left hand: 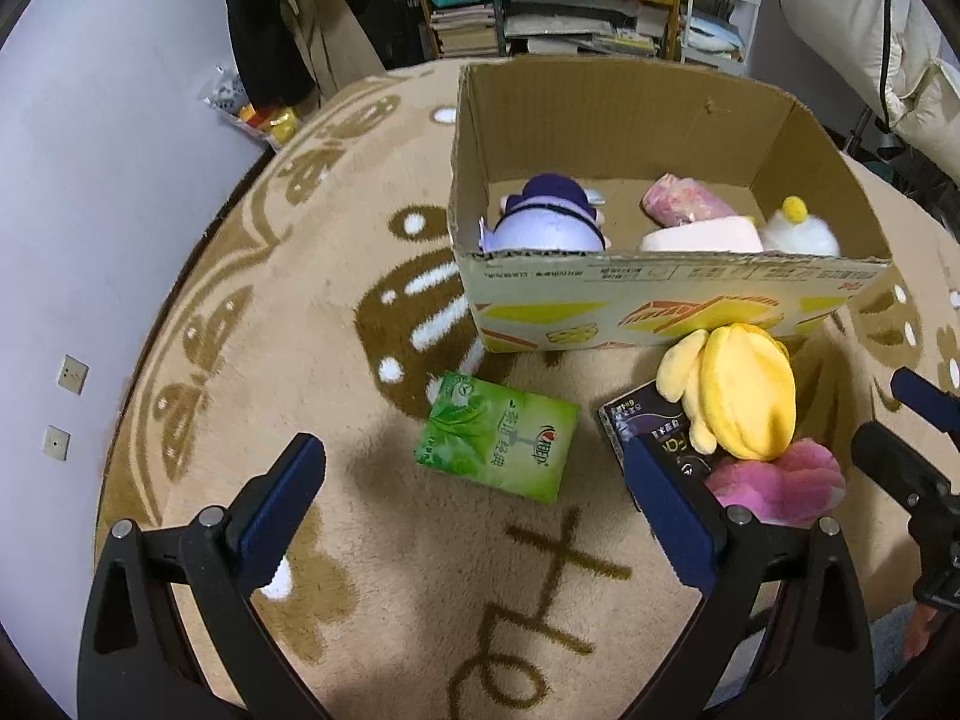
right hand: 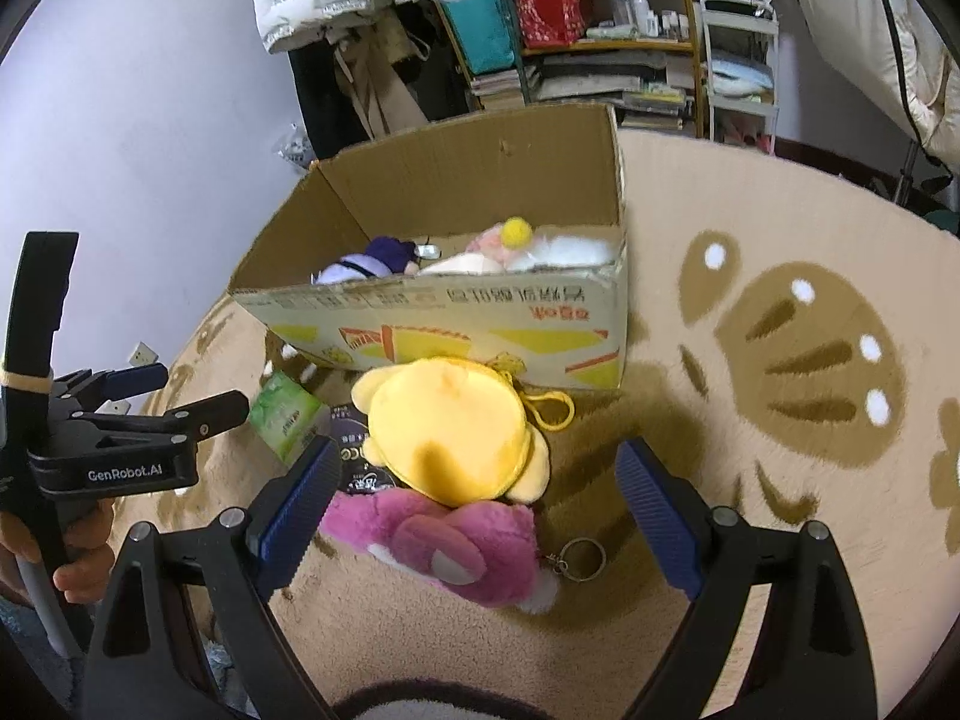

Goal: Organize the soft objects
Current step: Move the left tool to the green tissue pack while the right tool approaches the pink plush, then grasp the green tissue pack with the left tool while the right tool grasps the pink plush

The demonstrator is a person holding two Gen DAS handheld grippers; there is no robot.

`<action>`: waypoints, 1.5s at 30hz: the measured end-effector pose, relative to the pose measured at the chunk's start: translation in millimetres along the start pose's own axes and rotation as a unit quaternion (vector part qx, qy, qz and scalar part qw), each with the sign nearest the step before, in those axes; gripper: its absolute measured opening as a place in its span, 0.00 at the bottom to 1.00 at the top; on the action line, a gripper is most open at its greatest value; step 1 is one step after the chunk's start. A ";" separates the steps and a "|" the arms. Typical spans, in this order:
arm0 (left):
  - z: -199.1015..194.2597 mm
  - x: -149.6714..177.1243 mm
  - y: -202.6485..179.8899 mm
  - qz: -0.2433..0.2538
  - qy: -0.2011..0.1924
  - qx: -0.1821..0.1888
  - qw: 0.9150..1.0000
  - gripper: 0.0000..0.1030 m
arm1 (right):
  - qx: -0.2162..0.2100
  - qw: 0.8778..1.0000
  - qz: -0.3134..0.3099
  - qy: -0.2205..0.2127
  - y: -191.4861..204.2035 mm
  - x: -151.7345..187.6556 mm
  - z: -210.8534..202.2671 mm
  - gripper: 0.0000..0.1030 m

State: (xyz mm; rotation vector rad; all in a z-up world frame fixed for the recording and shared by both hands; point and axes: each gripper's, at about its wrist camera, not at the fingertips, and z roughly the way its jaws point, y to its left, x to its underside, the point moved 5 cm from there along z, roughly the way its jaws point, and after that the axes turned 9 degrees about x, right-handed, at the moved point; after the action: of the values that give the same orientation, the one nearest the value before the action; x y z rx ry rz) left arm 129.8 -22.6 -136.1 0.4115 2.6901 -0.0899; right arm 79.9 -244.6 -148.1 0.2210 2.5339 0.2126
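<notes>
An open cardboard box (left hand: 660,294) (right hand: 480,324) stands on the rug and holds a purple plush (left hand: 549,222), a pink plush (left hand: 684,201) and a white plush with a yellow pompom (left hand: 798,228). In front of it lie a yellow plush (left hand: 741,399) (right hand: 450,429), a pink plush (left hand: 780,483) (right hand: 444,540) with a key ring, a green tissue pack (left hand: 501,438) (right hand: 285,417) and a dark packet (left hand: 645,426). My left gripper (left hand: 474,498) is open above the rug, near the tissue pack. My right gripper (right hand: 474,510) is open around the pink and yellow plushes.
A round beige rug (left hand: 360,540) with brown patterns covers the floor. Shelves (left hand: 570,0) with books, bags and hanging clothes stand behind the box. A white wall (left hand: 90,180) with sockets is on the left. The left gripper's body shows in the right wrist view (right hand: 120,438).
</notes>
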 end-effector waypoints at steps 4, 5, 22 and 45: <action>11.4 -2.1 -0.5 -0.002 0.013 0.007 1.000 0.96 | -0.003 1.000 0.005 0.015 -1.0 1.8 9.5 0.94; 14.2 -2.6 -0.8 -0.001 0.016 0.007 1.000 0.96 | -0.004 1.000 0.006 0.020 -1.5 2.7 12.0 0.94; 74.3 -0.9 2.8 0.028 0.081 0.003 0.996 0.96 | -0.002 0.996 -0.009 0.087 4.7 20.9 41.4 0.94; 95.8 12.4 16.3 -0.003 0.093 0.050 0.994 0.77 | -0.062 0.990 0.032 0.123 6.4 35.2 49.2 0.61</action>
State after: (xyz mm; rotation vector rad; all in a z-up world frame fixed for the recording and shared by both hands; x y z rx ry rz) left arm 161.5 -15.5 -228.5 0.4638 2.8778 -0.1976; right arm 79.7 -226.2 -206.1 0.2401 2.7467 0.4460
